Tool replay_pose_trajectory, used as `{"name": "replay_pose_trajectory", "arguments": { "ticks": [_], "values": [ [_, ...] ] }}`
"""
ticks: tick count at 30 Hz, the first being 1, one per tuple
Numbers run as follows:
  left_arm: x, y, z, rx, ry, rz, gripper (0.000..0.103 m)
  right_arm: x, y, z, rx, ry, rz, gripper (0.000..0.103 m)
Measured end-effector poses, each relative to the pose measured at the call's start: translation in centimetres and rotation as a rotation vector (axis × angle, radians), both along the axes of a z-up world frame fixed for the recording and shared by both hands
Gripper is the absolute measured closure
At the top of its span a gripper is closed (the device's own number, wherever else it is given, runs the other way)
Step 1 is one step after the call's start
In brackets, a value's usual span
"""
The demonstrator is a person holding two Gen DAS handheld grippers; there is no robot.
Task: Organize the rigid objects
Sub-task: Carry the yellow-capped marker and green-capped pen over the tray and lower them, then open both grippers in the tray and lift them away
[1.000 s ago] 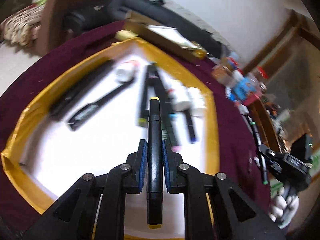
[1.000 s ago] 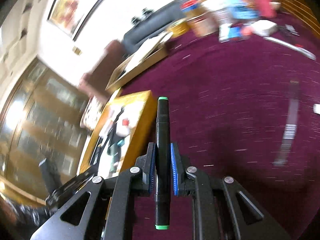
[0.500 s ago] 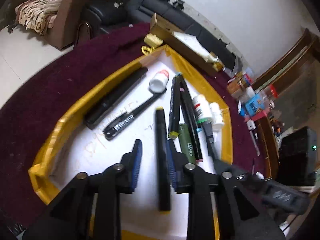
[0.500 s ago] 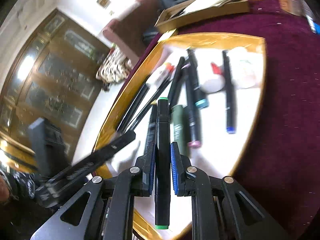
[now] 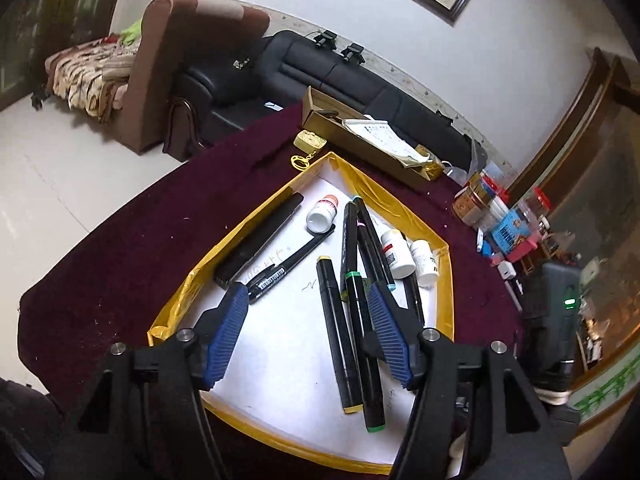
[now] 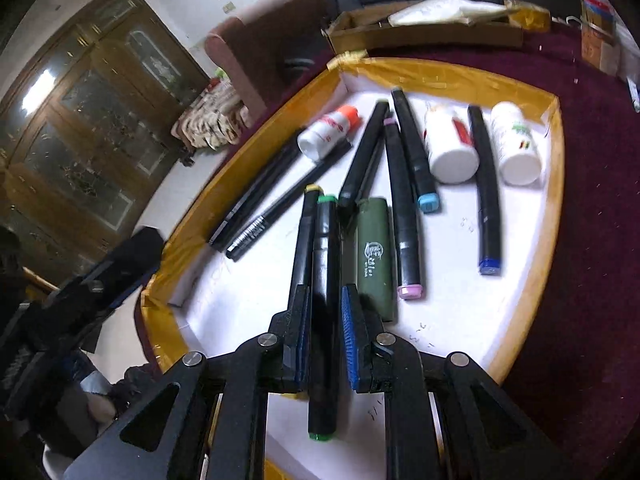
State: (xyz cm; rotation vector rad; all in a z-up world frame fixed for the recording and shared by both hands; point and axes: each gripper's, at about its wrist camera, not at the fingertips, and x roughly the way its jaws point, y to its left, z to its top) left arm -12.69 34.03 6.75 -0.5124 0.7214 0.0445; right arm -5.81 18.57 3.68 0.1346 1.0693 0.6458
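A gold-rimmed white tray [image 5: 444, 272] [image 6: 554, 168] holds several black markers and three small white bottles. My left gripper [image 5: 308, 332] is wide open above the tray, empty. The yellow-capped marker [image 5: 338, 328] lies on the tray between its fingers, with the green-capped marker [image 5: 362, 344] beside it. My right gripper [image 6: 325, 340] has its jaws slightly apart around the green-capped marker [image 6: 325, 280], which lies on the tray beside the yellow-capped one [image 6: 304, 232]. A green case [image 6: 374, 256] lies just right of it.
The tray sits on a maroon cloth [image 5: 140, 240]. A cardboard box with papers [image 5: 360, 136] stands behind the tray. Jars and small packets [image 5: 500, 216] crowd the right. A black sofa [image 5: 320, 68] and brown armchair [image 5: 172, 60] stand beyond the table.
My left gripper opened, left the yellow-capped marker on the tray and drew back. My right gripper carried the green-capped marker over the tray, set it beside the yellow one and loosened its jaws.
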Motion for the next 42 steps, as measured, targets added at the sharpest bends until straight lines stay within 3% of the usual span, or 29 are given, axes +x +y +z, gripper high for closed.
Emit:
{"name": "replay_pose_trajectory", "arguments": {
  "ticks": [5, 8, 10, 11, 16, 20, 24, 29, 35, 42],
  "values": [
    [-0.2, -0.8, 0.3, 0.008, 0.0, 0.005, 0.039, -0.4, -0.3, 0.9, 0.024, -0.028, 0.029, 0.085],
    [-0.7, -0.6, 0.7, -0.007, -0.02, 0.03, 0.039, 0.1, 1.2, 0.3, 0.018, 0.002, 0.07, 0.084],
    [-1.3, -0.1, 1.3, -0.01, -0.036, 0.064, 0.039, 0.5, 2.6, -0.3, -0.021, 0.008, 0.107, 0.073],
    [-1.6, 0.2, 1.6, -0.01, -0.046, 0.08, 0.039, 0.6, 3.0, -0.8, -0.03, 0.032, 0.123, 0.073],
    [-2.4, -0.2, 2.7, 0.048, -0.061, 0.1, 0.032, 0.8, 1.1, -0.7, 0.065, 0.035, 0.096, 0.073],
    [-1.4, -3.1, 3.0, 0.133, -0.05, 0.043, 0.032, 0.7, -3.0, 0.6, 0.104, -0.023, 0.009, 0.073],
    [0.1, -8.4, 2.6, 0.243, -0.018, -0.09, 0.032, -0.3, -7.6, 1.6, 0.128, -0.073, -0.095, 0.073],
    [1.0, -14.0, 1.6, 0.326, 0.032, -0.232, 0.032, -1.0, -11.9, 1.6, 0.112, -0.114, -0.215, 0.068],
    [1.4, -17.1, 1.2, 0.414, 0.073, -0.265, 0.032, -1.3, -14.5, 1.5, 0.048, -0.162, -0.288, 0.066],
    [1.5, -17.7, 0.8, 0.425, 0.102, -0.27, 0.032, -1.8, -15.8, 1.1, 0.028, -0.17, -0.286, 0.063]
  ]
}}
